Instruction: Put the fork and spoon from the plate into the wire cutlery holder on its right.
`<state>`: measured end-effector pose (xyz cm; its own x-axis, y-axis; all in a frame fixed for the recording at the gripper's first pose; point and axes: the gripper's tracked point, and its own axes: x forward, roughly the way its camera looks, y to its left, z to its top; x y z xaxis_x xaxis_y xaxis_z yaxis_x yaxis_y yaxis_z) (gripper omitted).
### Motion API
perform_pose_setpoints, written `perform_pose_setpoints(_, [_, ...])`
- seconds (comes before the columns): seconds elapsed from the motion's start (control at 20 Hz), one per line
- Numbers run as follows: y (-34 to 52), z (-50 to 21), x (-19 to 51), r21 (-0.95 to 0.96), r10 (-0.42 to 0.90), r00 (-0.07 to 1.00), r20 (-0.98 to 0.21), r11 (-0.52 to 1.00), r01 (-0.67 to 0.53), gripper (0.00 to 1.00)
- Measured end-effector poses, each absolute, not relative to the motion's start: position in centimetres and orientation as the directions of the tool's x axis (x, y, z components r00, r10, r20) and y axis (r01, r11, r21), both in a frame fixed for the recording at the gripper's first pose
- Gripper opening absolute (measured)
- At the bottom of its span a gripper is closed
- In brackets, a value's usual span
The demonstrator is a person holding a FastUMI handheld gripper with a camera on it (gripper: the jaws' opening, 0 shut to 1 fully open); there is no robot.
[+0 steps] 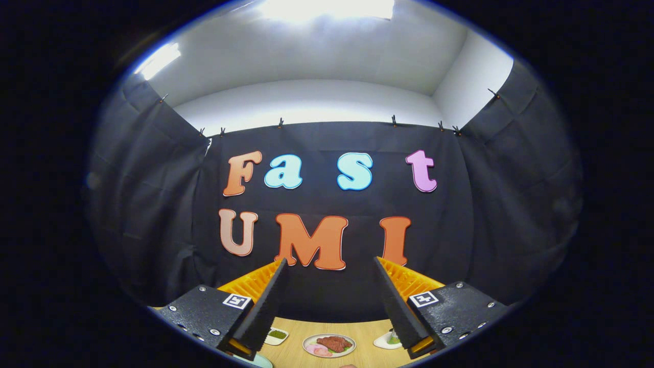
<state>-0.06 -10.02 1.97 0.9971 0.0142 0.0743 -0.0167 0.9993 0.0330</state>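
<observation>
Gripper: the gripper (329, 266) is held high, looking out over the table at the cloth wall (153, 204) rather than down at anything.
Fingers: spread wide apart, the left finger (265, 306) and its partner on the right angled outward, with nothing between them but open air.
Table: a strip of pale wooden table (368, 332) peeks through low down, between the two fingers and below them.
Middle dish: an oval dish (329, 345) sits on the wood, centred between the fingers, carrying dark red slices and some pink pieces; it's food, too small to name.
Left dish: a small white dish (276, 335) with something dark green on it lies just beside the left finger's lower end.
Right dish: another white dish (387, 341) with a bit of green on it, tucked against the right finger and partly hidden by it.
Fork and spoon: too little of the table shows to tell where they lie; the same goes for the plate and the wire holder.
Near rim: a pale blue-green curved edge (258, 361) shows under the left finger; what it belongs to can't be told.
Room: white wall and a bright ceiling light (327, 7) above the cloth.
</observation>
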Motion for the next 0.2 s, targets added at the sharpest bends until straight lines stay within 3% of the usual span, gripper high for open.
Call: perform_pose_setpoints(0.2, [-10.0,0.4,0.1,0.038,0.022,0.999,0.036,0.999,-0.023,0.96])
